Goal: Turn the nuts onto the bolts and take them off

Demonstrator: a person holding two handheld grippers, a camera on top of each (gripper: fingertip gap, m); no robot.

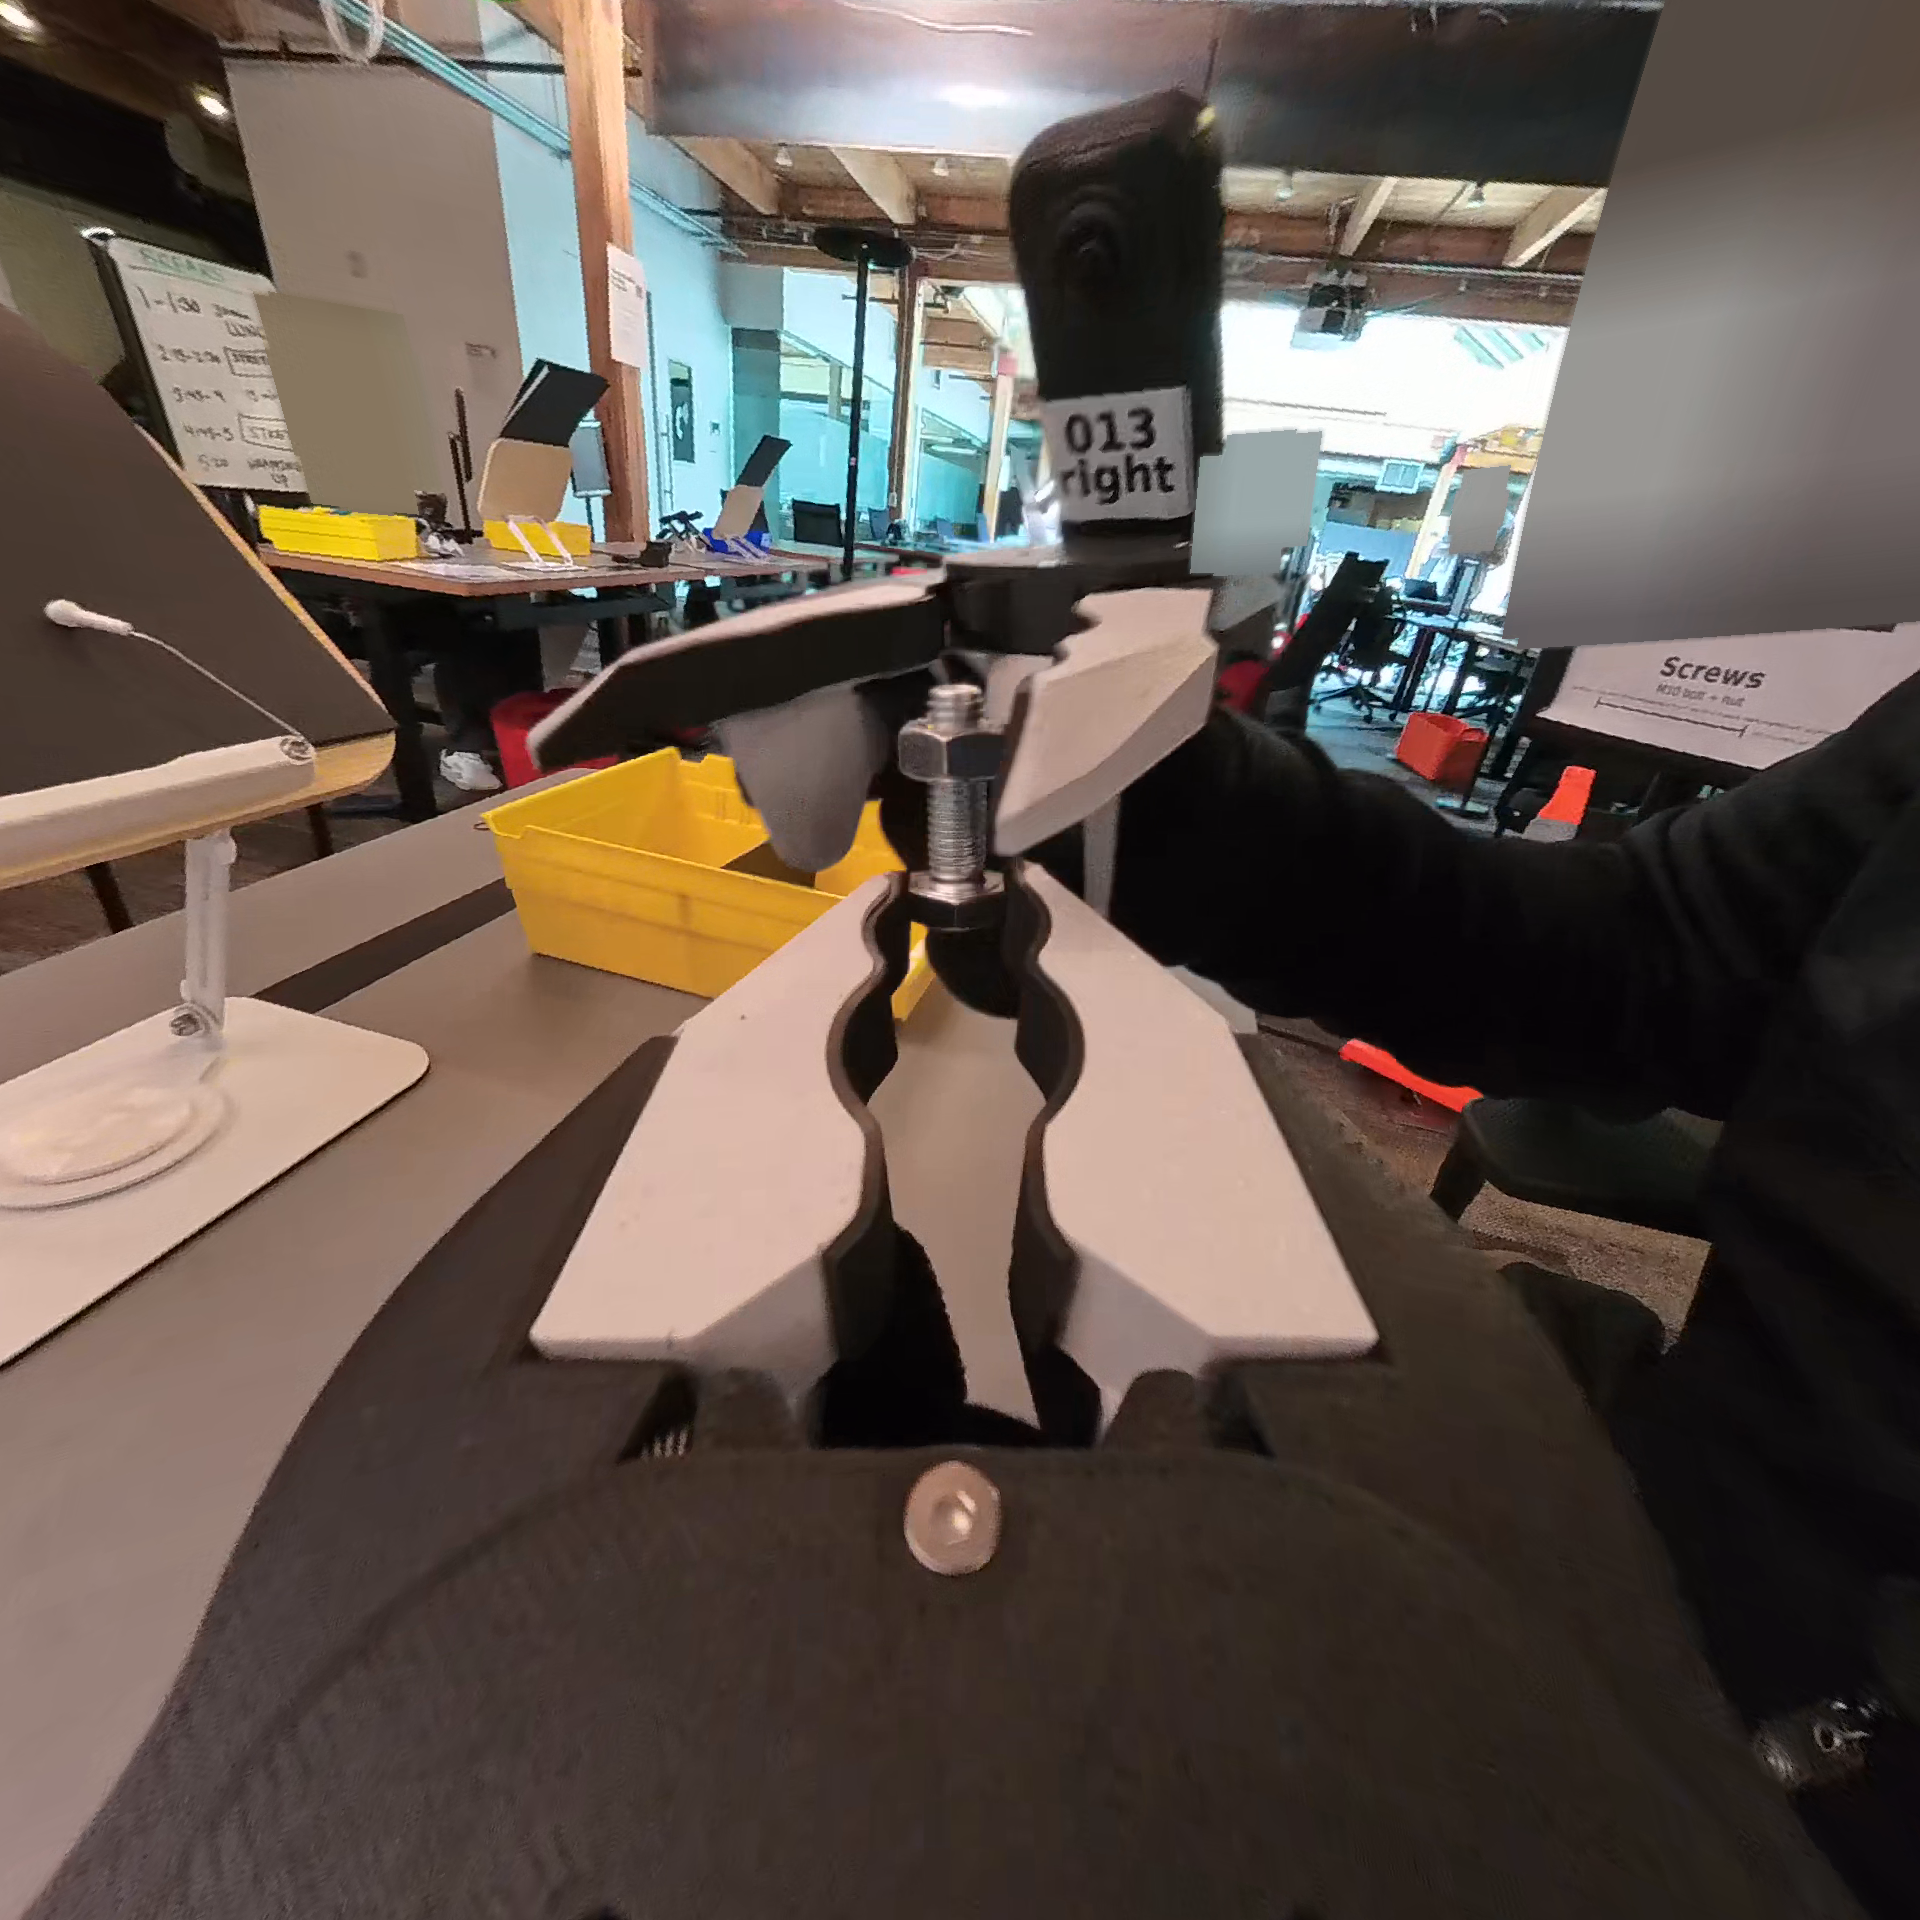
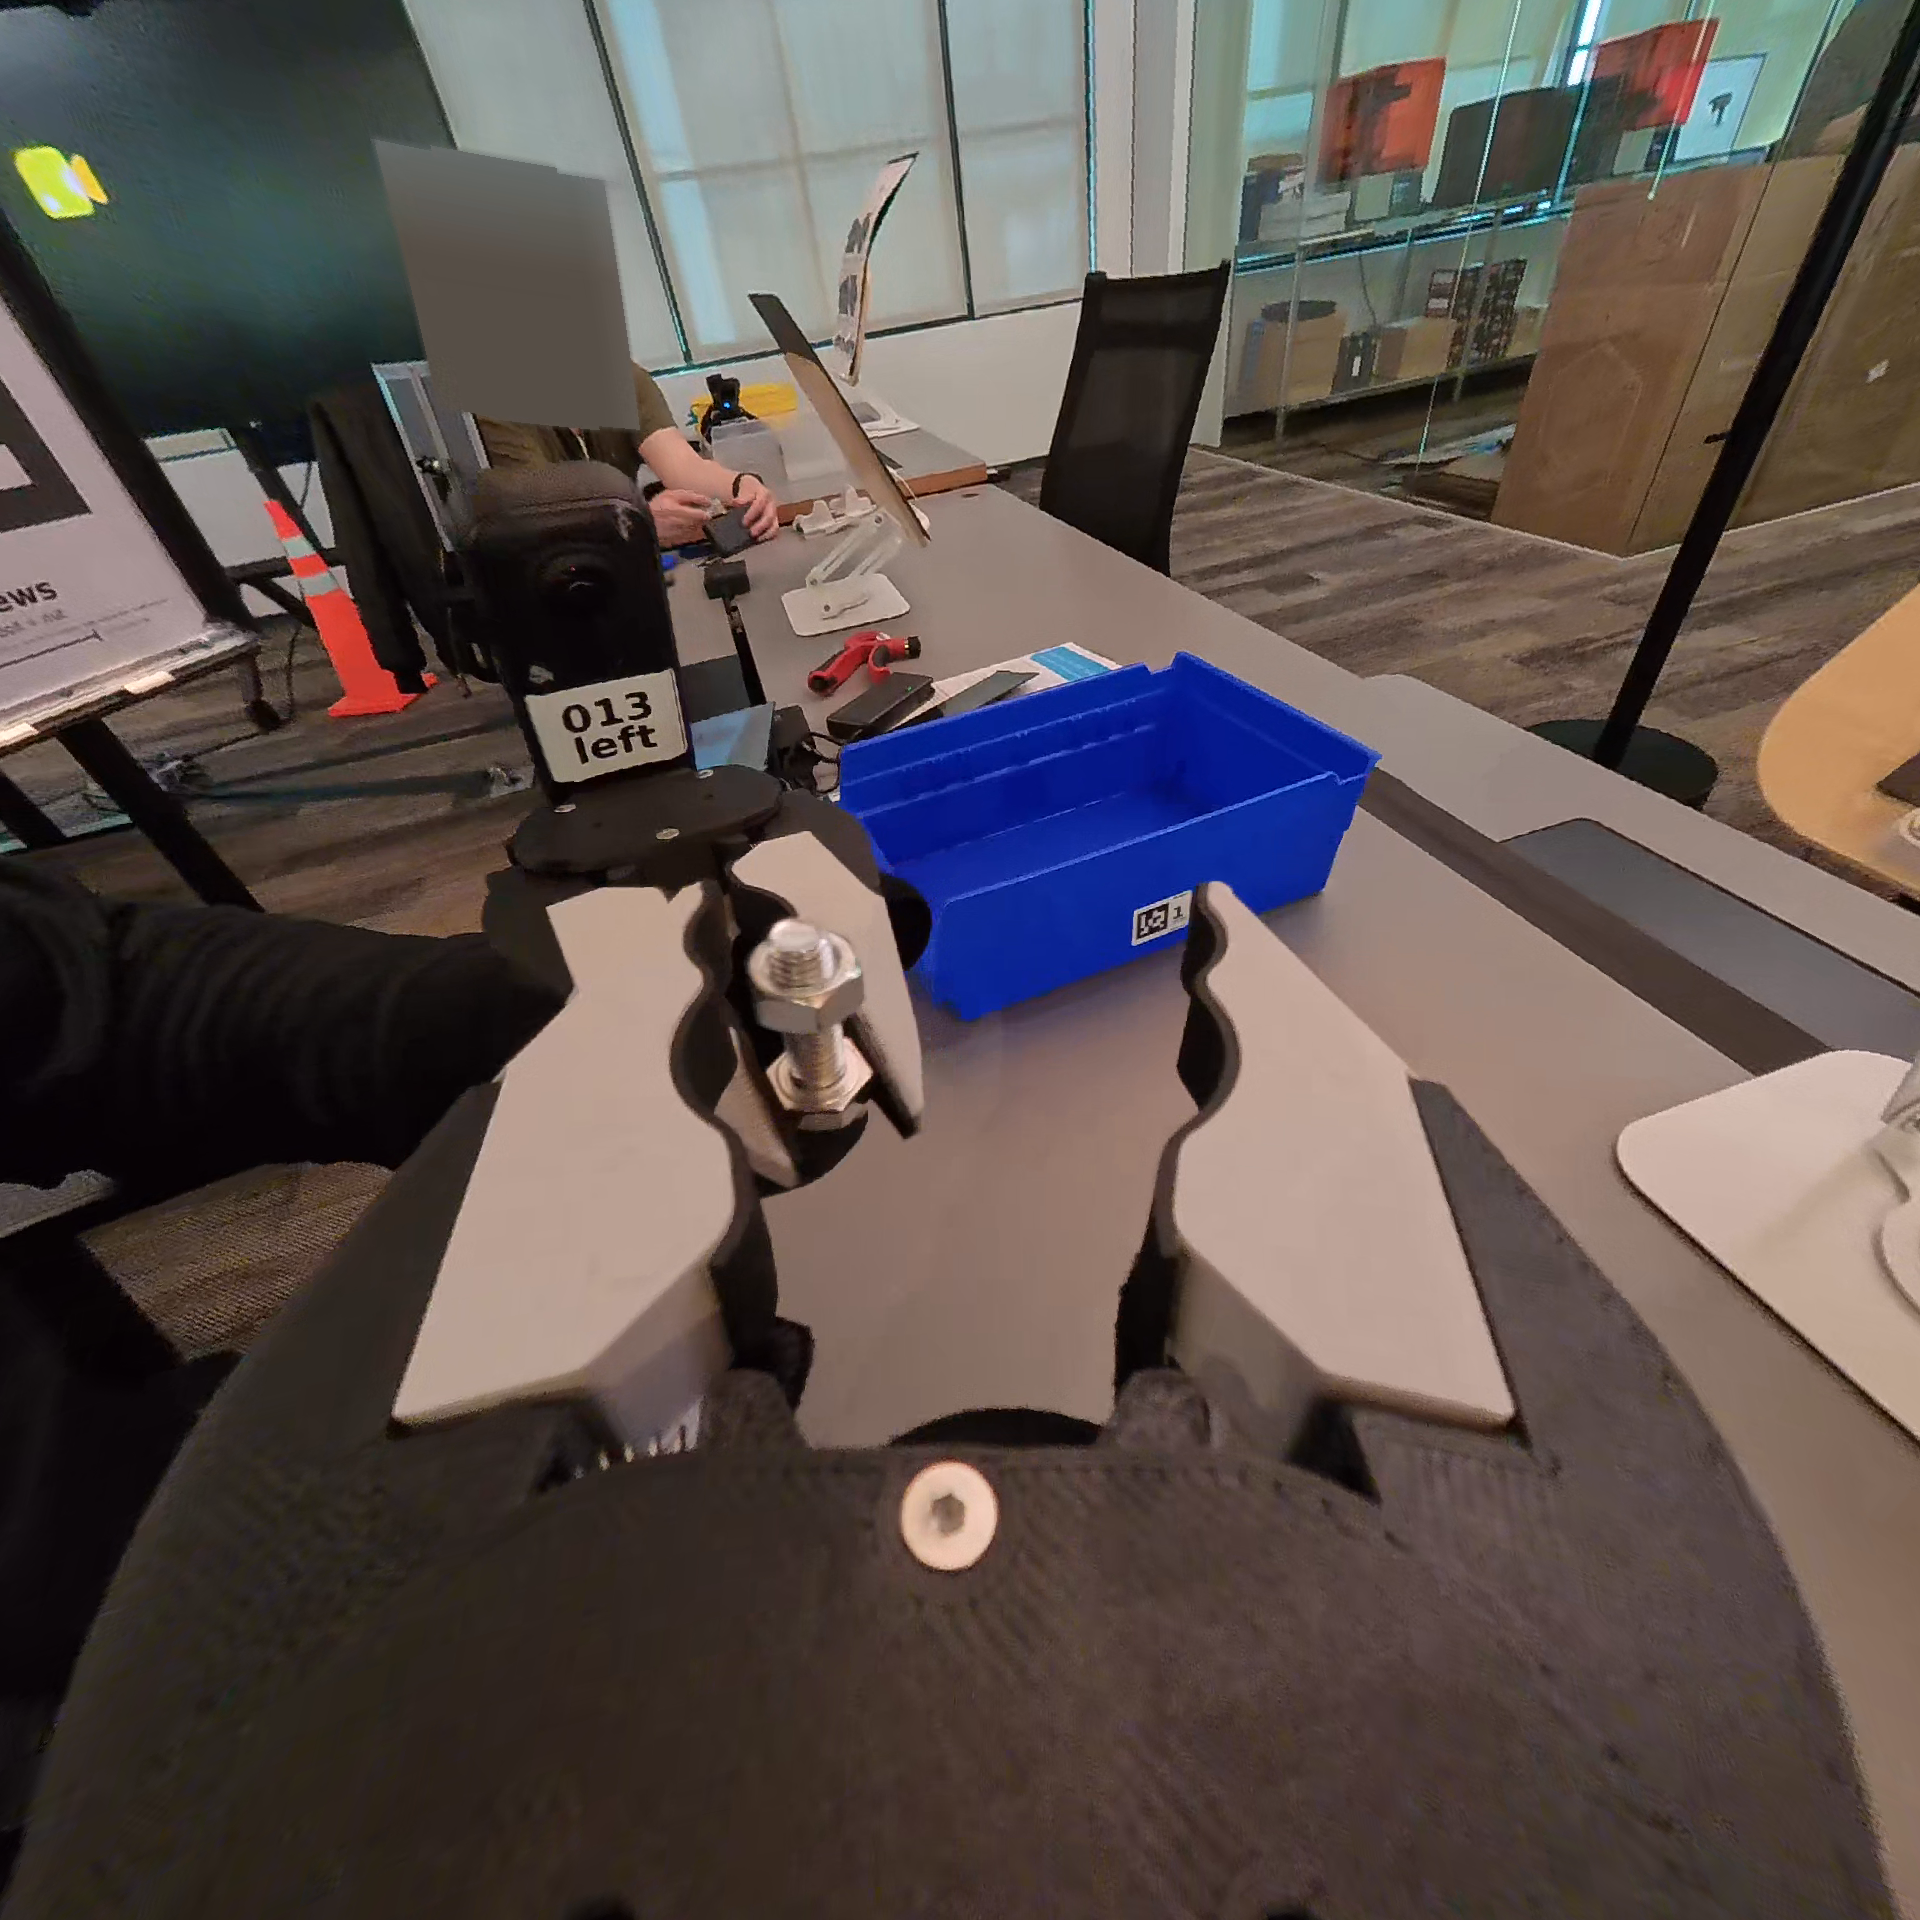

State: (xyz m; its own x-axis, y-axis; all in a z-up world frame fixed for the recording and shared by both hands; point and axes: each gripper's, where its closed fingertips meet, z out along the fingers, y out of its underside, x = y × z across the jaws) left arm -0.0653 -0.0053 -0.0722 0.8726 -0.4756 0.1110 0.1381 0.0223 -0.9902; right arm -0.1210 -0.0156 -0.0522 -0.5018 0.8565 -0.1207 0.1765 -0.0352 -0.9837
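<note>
Two tongs in play, one bolt [image 1: 956,821] between them. Left tongs [image 1: 954,914] clamped on bolt head at the fingertips; bolt held upright, clear of the tabletop [image 2: 987,1226], long axis vertical, threaded end up. One nut [image 1: 943,750] sitting high on the thread, a few turns below the tip; second hex piece [image 1: 951,896] low against the head, nut or flange not resolvable.

Right tongs [image 1: 914,727] spread apart, holding nothing, tilted down from above with fingers straddling the upper nut. In left wrist view, one finger just beside the nut on its right, the other off to its left; contact with the nut not evident. In right wrist view, bolt and nut [image 2: 805,982] lie just inside the left-hand finger [image 2: 592,1122], well apart from the other: off-centre in the gap.

Judgement: next move turns on centring right tongs about the vertical axis, closing on the nut flats, rotating around that axis. Right tongs nearer the nut.

Blue bin [image 2: 1101,831] and yellow bin [image 1: 623,883] on tabletop behind.
</note>
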